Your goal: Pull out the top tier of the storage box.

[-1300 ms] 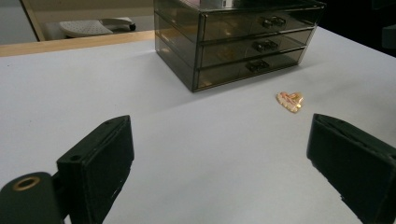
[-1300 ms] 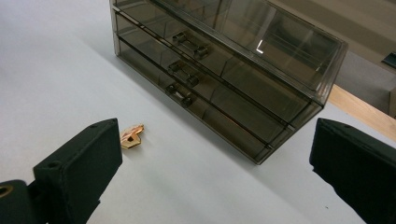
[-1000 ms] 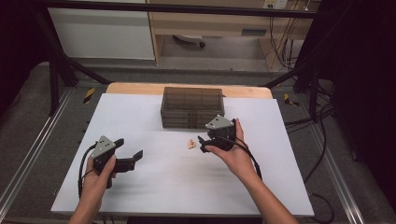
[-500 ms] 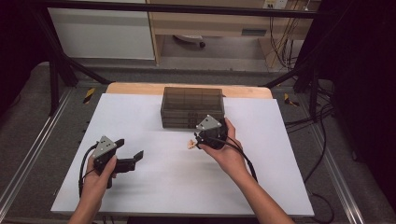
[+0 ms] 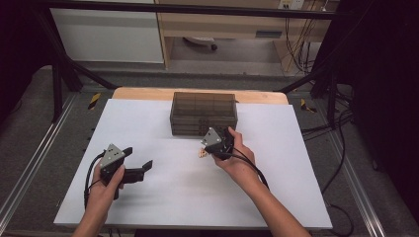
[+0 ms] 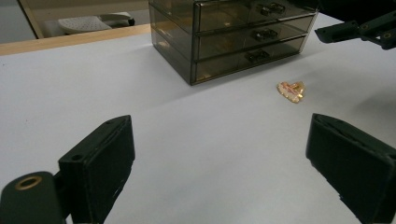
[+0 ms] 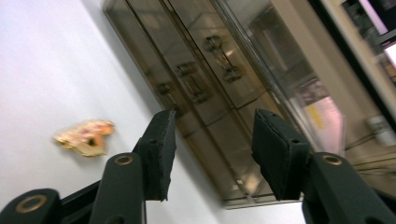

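A smoky see-through chest of small drawers stands at the back middle of the white table, its drawers closed. In front of it lies a small gold heart-shaped trinket. My right gripper hovers just right of the trinket, facing the drawer fronts. Its jaws have just been closing and stand half apart with nothing between them; the trinket lies to their left. My left gripper rests at the front left, jaws wide open and empty.
The white sheet covers the table, with a wooden strip along the far edge. Black frame bars and cables flank the table. Behind it a shelf unit stands on the floor.
The right hand has moved left and slightly down towards the trinket and drawer fronts, and its jaws have narrowed. The left hand has not moved.
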### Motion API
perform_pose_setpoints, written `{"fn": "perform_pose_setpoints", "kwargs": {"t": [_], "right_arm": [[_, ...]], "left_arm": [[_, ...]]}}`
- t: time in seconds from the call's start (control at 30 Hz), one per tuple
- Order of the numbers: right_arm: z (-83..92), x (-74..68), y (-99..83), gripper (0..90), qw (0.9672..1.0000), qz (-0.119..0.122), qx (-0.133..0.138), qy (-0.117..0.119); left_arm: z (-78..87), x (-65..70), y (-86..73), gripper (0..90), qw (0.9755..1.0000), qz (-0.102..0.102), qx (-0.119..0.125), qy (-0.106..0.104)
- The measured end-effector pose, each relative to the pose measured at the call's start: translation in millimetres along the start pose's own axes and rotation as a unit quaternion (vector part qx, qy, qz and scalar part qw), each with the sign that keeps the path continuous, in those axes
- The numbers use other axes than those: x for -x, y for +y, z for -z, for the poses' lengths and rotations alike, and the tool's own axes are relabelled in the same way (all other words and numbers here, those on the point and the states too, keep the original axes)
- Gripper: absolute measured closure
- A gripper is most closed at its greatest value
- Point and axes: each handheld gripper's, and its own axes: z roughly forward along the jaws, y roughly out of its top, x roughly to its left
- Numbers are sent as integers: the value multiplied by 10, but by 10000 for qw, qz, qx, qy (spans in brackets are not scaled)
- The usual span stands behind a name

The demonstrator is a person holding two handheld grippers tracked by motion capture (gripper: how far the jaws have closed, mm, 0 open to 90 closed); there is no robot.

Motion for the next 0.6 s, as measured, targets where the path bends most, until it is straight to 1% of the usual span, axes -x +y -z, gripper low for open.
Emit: {"fn": "perform_pose_setpoints", "kwargs": {"t": [0.07, 0.1, 0.3, 0.37, 0.43, 0.5, 0.6], "right_arm": [[-36, -13, -4, 513, 9996, 212, -51, -162], [-54, -15, -7, 516, 9995, 233, -68, -196], [-154, -47, -5, 547, 9970, 622, -123, -433], [-177, -65, 1, 562, 9953, 769, -145, -565], [-194, -82, 4, 582, 9941, 878, -175, -617], [-207, -106, 6, 609, 9916, 1073, -179, -700], [-224, -138, 5, 650, 9883, 1300, -170, -781]], "left_arm": [[-4, 5, 0, 80, 10000, -12, -7, 13], [-5, 8, 0, 79, 10000, -13, -11, 17], [-11, 15, 0, 79, 10000, -65, -34, 28], [-13, 20, -1, 79, 10000, -71, -41, 21], [-18, 23, -2, 78, 10000, -80, -55, 19], [-20, 26, -2, 77, 9999, -90, -63, 20], [-20, 30, -1, 77, 9999, -105, -61, 22]]}}
